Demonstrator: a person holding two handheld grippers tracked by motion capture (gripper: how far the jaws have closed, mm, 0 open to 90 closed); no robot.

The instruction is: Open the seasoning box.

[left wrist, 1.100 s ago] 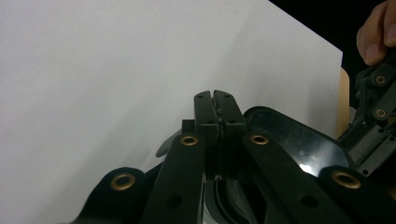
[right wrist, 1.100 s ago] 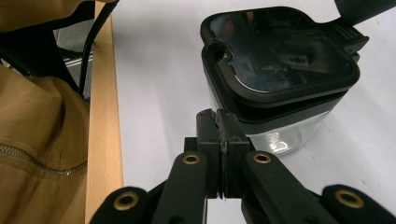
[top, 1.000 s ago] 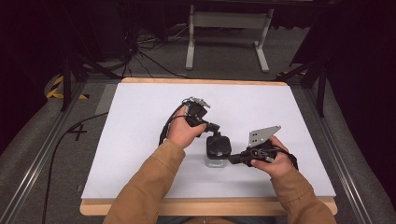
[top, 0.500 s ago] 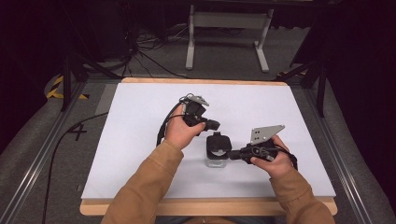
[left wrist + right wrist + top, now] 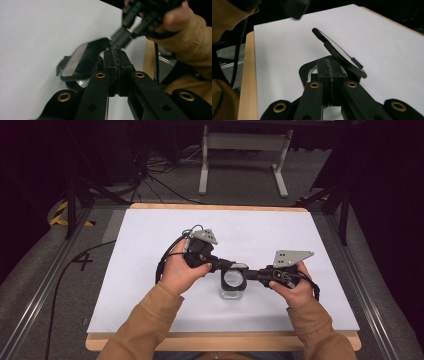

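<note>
A small clear box (image 5: 233, 292) with a black rim (image 5: 303, 72) stands on the white tabletop (image 5: 145, 270). Its hinged black lid (image 5: 233, 278) with a clear window is tilted up (image 5: 339, 53) (image 5: 80, 60). My left gripper (image 5: 228, 265) (image 5: 116, 53) comes in from the left, its tips at the lid's edge. Its jaws have just been closing, and the pads meet with nothing showing between them. From the right, my right gripper (image 5: 251, 274) (image 5: 329, 63) reaches the box rim, shut as well. Across the box in the left gripper view is the right gripper (image 5: 120, 40).
The white sheet covers a wooden table whose front edge (image 5: 200, 342) runs near the person's sleeves. Cables (image 5: 165, 262) trail from the left gripper. A metal stand (image 5: 240, 160) and more cables lie on the floor beyond the table.
The left hand has moved toward the box and risen a little. The lid now stands tilted up over the box. The right hand has stayed put.
</note>
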